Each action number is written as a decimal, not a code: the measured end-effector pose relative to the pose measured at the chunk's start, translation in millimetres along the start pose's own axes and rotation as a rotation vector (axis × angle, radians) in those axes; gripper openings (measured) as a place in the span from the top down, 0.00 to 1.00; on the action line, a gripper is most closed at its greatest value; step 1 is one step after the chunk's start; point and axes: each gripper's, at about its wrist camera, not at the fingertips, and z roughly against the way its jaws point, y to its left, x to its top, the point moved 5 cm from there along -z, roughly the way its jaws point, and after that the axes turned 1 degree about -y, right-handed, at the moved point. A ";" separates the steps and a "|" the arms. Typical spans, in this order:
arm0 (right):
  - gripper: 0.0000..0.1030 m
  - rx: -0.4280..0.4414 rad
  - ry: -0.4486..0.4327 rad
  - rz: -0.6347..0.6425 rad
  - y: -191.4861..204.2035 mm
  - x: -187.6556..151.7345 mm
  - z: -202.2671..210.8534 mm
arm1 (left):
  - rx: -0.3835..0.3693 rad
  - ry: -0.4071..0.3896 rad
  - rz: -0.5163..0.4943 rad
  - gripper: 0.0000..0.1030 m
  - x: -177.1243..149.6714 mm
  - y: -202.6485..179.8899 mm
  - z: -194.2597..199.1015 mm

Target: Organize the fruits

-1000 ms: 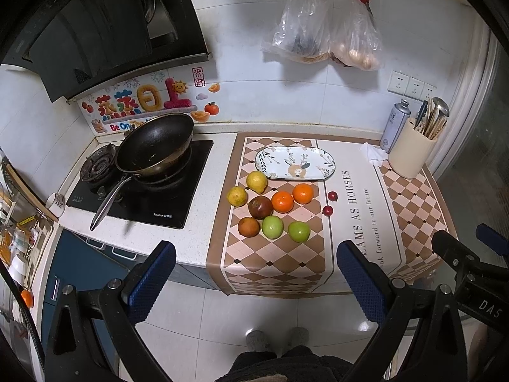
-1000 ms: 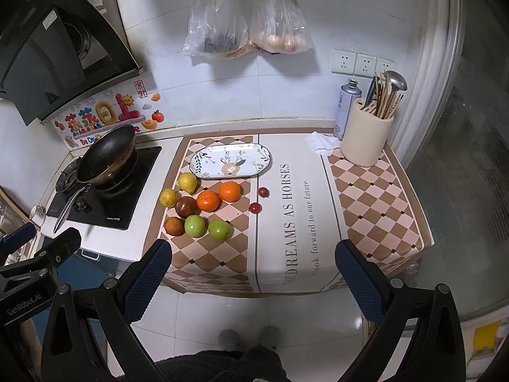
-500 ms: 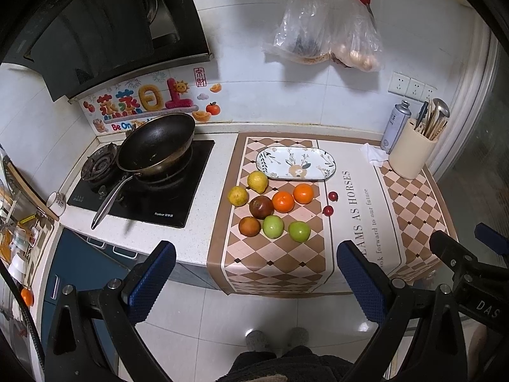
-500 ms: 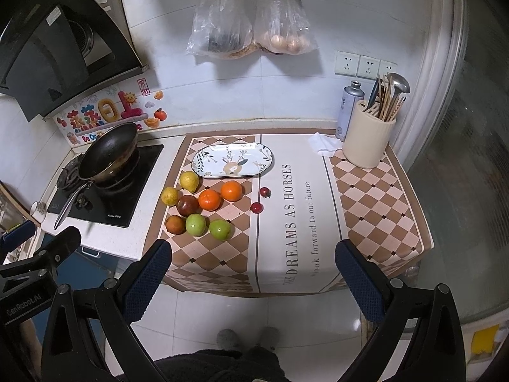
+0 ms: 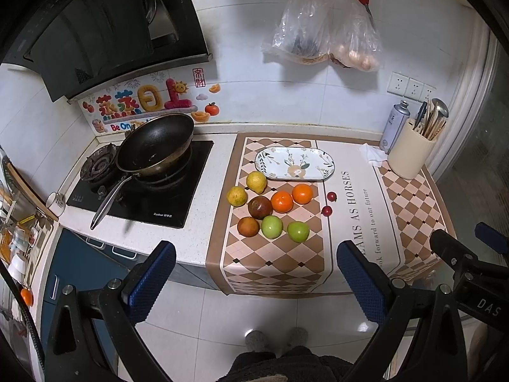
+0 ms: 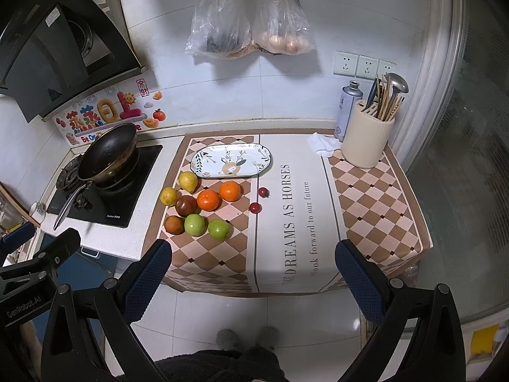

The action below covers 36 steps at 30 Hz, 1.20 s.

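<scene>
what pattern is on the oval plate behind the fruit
White plate with a deer and leafy sprigs, clearest in the right wrist view.

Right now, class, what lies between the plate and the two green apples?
Two oranges lie between the plate and the green apples, clearest in the right wrist view.

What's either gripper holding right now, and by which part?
Nothing. The left gripper and right gripper both hang with jaws wide open over the floor, short of the counter. All fruit, such as the nearest green apple, lies untouched on the mat.
</scene>
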 end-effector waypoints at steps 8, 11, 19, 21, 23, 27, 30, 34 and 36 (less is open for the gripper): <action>0.00 -0.001 -0.001 0.000 0.1 0.0 0.2 | -0.001 -0.003 0.000 0.00 -2.0 -1.4 0.8; 0.00 -0.001 -0.002 -0.001 -0.4 -0.1 0.3 | 0.000 -0.003 0.001 0.00 -1.9 -1.2 1.0; 0.00 0.003 -0.002 -0.002 0.4 0.4 0.1 | -0.001 -0.004 0.003 0.00 0.9 -2.5 1.1; 0.00 0.002 -0.002 -0.002 0.5 0.7 -0.1 | 0.000 -0.005 0.002 0.00 1.5 -2.9 0.8; 0.00 0.003 -0.003 -0.002 0.4 0.3 0.0 | 0.000 -0.004 0.003 0.00 1.5 -2.9 0.9; 0.00 0.002 -0.003 -0.003 0.5 1.0 -0.5 | -0.001 -0.004 0.002 0.00 1.1 -3.7 0.8; 0.00 0.002 -0.004 -0.008 -0.3 0.9 -0.4 | 0.000 -0.006 0.003 0.00 0.4 -4.0 0.6; 0.00 0.016 -0.015 -0.054 -0.2 8.6 -11.0 | 0.034 -0.038 0.018 0.00 6.5 2.6 -5.7; 0.00 0.049 -0.031 -0.092 0.6 14.0 -22.7 | 0.074 -0.058 0.027 0.00 12.0 12.4 -16.2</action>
